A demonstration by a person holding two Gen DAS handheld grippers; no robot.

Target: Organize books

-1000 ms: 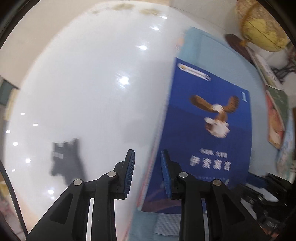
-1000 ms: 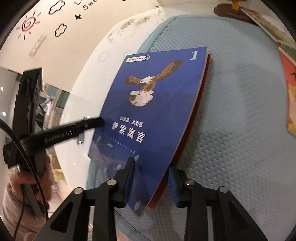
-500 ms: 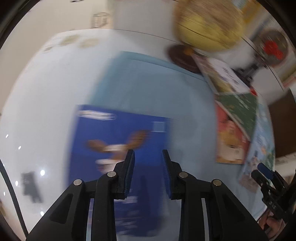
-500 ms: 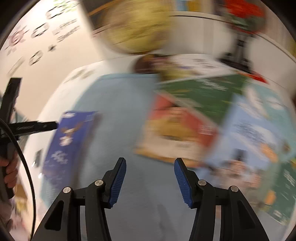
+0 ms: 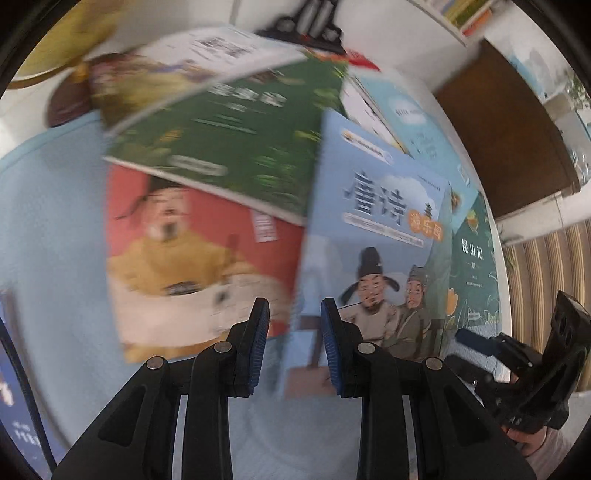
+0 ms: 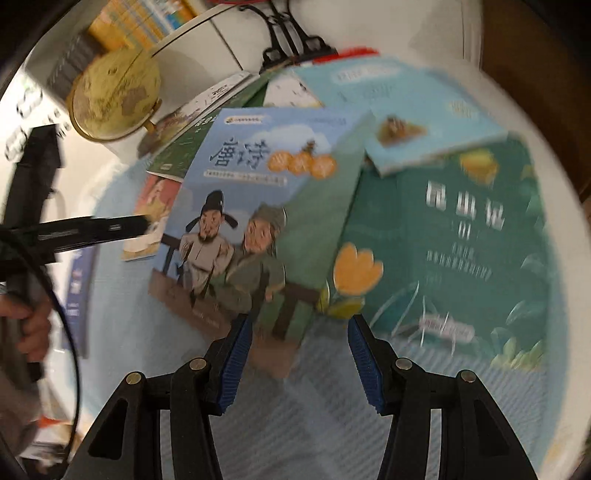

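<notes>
Left wrist view shows the left gripper (image 5: 291, 347) nearest, its jaws only a little apart and with nothing between them; it hangs above the blue mat (image 5: 51, 236) that covers the worktop. Right wrist view shows the right gripper (image 6: 300, 354) with its jaws about half open and also empty, over the lower edge of the poetry book (image 6: 258, 206). Just beyond the jaws the books lie in a loose, overlapping heap: the light blue poetry book (image 5: 373, 236) with two drawn men lies on top, the red book (image 5: 192, 258) with a figure in yellow is beside it and partly under it, and the dark green book (image 5: 236, 147) lies across the red one's upper edge. To the right the teal insect book (image 6: 461, 236) lies flat, with a pale blue book (image 6: 413, 110) on its upper part. A dark blue book (image 5: 14, 413) lies apart at the left edge of the mat; I judge it is perhaps already put aside, so the task looks only begun and nearly all the heap remains to be sorted. I judge the poetry book, being on top, is the likely next one. Farther away a yellow globe (image 6: 114, 96) stands on the white worktop (image 6: 122, 155), then a black metal stand (image 6: 291, 40). Behind are a wall shelf with colourful books (image 6: 140, 26) and a brown wooden panel (image 5: 506, 136).
</notes>
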